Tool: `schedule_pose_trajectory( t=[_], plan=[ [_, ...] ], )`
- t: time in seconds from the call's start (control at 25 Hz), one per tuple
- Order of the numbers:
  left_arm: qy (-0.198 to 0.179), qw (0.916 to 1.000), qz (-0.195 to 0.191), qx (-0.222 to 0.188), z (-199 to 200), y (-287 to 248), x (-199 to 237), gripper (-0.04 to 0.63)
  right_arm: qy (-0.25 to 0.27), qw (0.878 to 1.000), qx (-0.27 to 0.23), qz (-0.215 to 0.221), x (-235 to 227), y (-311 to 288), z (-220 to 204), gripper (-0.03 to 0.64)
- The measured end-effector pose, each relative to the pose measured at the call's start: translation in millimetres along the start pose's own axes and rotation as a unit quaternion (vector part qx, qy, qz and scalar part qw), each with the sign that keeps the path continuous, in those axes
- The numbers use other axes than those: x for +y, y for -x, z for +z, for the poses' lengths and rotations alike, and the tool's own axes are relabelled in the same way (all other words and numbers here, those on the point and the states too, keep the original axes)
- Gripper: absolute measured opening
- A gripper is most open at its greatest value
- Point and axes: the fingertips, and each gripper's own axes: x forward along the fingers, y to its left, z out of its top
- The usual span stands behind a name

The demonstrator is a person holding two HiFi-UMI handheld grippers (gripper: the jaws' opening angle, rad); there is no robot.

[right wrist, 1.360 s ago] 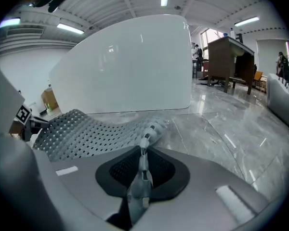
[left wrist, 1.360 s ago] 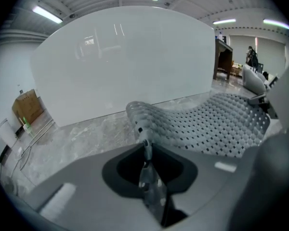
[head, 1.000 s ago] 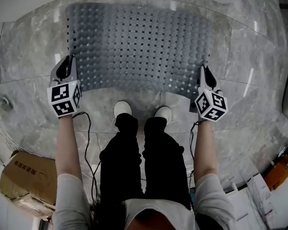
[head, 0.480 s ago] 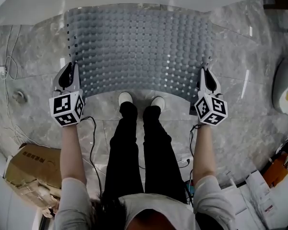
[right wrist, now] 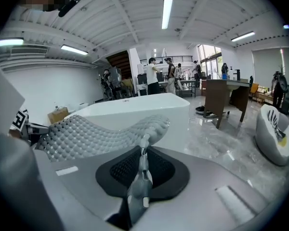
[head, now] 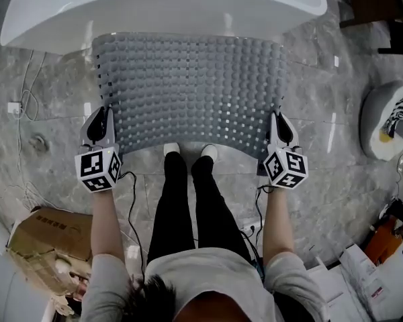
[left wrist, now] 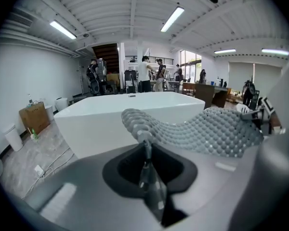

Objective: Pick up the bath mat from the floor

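both grippers are clamped on the grey studded bath mat (head: 188, 92). left gripper (head: 102, 115) has its jaws nearly together, pinching the near-left edge; in the left gripper view the mat rim sits right between the pads. right gripper (head: 275, 121) does the same on the near-right edge, jaws squeezed onto the thin rim. the mat is stretched between the two and sags in the middle. in the gripper views it's up in the air in front of the white bathtub (head: 168, 9). its near edge is over our white shoes (head: 172, 149). its far edge overlaps the tub rim in the head view; we can't tell if it touches anything there. under it is grey marble floor (head: 47, 123), with a cardboard box (head: 43, 240) behind on the left.
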Motion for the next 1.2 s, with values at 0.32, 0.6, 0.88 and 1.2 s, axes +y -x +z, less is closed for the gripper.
schedule_pose_trajectory(
  t=[0.32,0.6,0.88,1.2],
  plan=[
    [-0.007,0.9992,-0.004,-0.039,94.1,68.7,-17.3,0.046,0.008,0.999,-0.037,0.015,6.4,73.0,96.5,0.041],
    [-0.014,0.9970,-0.004,-0.075,150.7,122.3,-8.9,0.046,0.017,0.997,-0.072,0.018,26.0,125.7,156.6,0.041],
    [-0.013,0.9932,-0.001,-0.116,196.7,168.6,-2.0,0.044,0.024,0.993,-0.112,0.016,35.3,173.7,205.8,0.041],
    [-0.024,0.9865,-0.005,-0.162,242.9,201.6,-2.8,0.044,0.033,0.987,-0.157,0.009,41.6,209.5,253.7,0.042]
  ],
)
